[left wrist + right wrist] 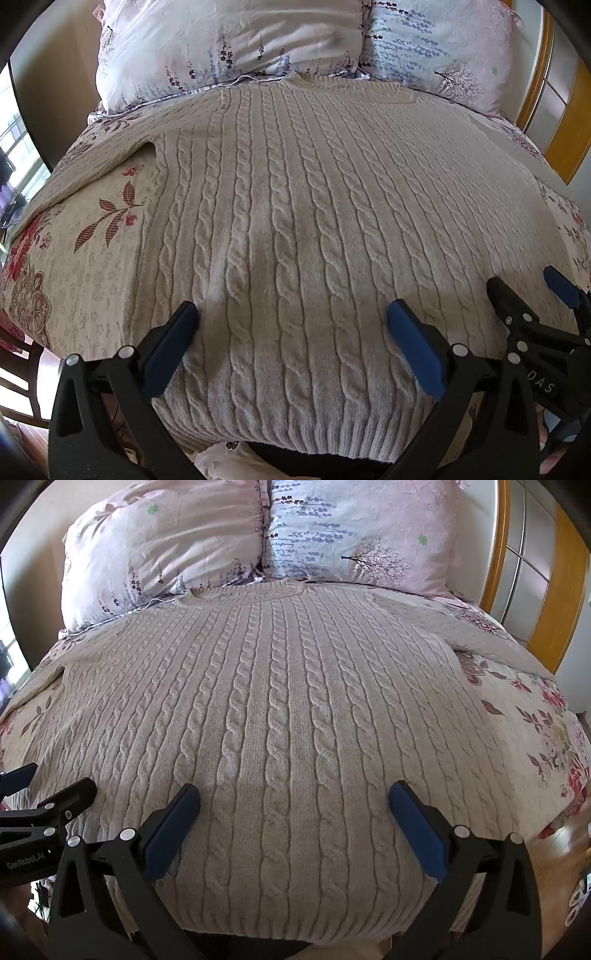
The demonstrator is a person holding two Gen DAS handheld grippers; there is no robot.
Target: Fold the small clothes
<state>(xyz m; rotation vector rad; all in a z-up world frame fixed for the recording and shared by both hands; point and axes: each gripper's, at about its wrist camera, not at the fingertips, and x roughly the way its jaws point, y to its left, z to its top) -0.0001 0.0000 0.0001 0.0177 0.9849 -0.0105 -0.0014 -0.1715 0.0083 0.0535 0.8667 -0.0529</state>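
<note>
Progress: I judge the folding is not yet begun; the sweater [295,229] lies flat and spread, front side up, with no fold I can see.
Left to do: I think the sleeves, then the body, all must be folded.
Place: the sweater is on the bed [88,266], filling its middle, the collar touching the pillows [258,535].
Direction: the collar points far, the ribbed hem is near, at the bed edge.
Long axis: near to far, along the cable lines; the sleeves go out left and right.
Left gripper [293,345]: fingers wide apart above the hem area, holding nothing.
Right gripper [295,827]: fingers also wide apart, holding nothing.

Bright daylight, soft shadows, sharp focus, heavy fisheye edge bending
</note>
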